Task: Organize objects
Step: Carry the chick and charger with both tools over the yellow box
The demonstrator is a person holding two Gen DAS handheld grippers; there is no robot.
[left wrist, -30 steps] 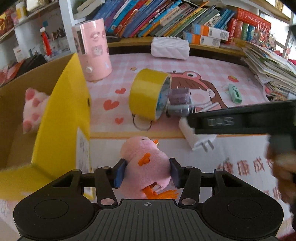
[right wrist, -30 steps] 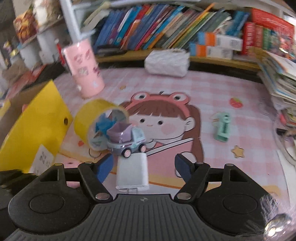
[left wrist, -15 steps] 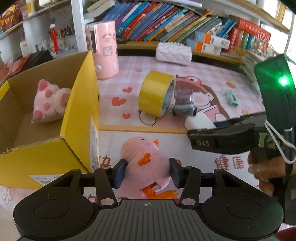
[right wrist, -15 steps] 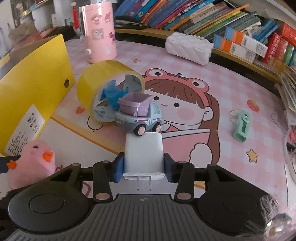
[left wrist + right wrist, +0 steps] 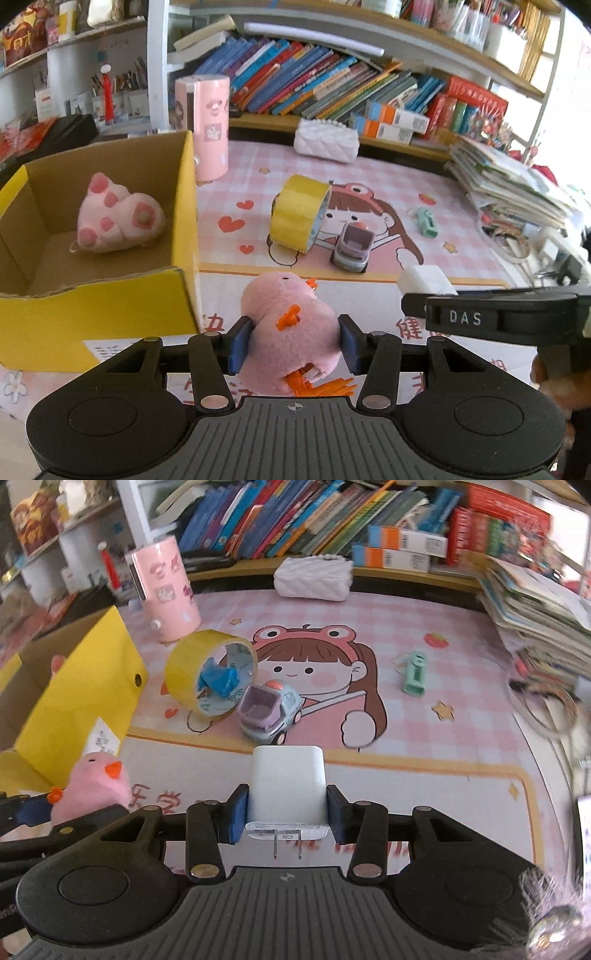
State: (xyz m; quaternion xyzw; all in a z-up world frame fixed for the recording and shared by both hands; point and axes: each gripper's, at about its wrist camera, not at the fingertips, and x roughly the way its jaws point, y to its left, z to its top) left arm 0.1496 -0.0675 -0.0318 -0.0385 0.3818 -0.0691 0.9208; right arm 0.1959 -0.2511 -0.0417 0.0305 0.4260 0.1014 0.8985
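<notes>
My left gripper (image 5: 293, 341) pinches the pink plush chick (image 5: 291, 325) just off the yellow box (image 5: 110, 306)'s near right corner, while my right gripper (image 5: 286, 814) clamps the white charger (image 5: 287, 786), prongs toward me, above the mat (image 5: 424, 746)'s near edge.

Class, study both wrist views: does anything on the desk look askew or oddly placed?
Yes. The yellow tape roll stands on edge with crumpled blue material stuffed in its core, and the toy truck sits against it.
</notes>
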